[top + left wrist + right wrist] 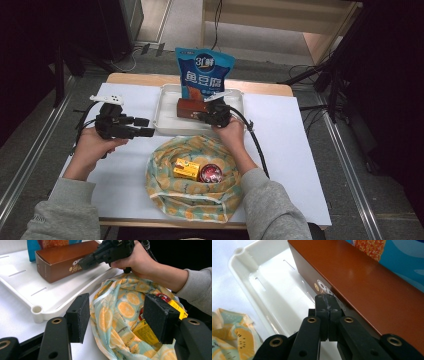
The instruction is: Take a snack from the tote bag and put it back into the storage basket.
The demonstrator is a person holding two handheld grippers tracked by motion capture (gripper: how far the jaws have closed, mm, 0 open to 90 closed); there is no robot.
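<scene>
1. The right claw (202, 116) reached into the white tray (167, 122) at the far middle of the bench (295, 165), its jaws pressed flat together with nothing between them.
2. Its closed tips rested against the near side of the brown box (372, 287), which lay on its long side in the tray.
3. A blue snack pouch (204, 70) stood upright just behind the box, at the tray's far edge.
4. The left claw (150, 127) hovered left of the tray, its jaws wide apart and empty, pointing toward the orange-print cloth bag (192, 197).
5. That bag lay open on the bench's near side, with a yellow box (186, 168) and a red round tin (210, 173) inside.
</scene>
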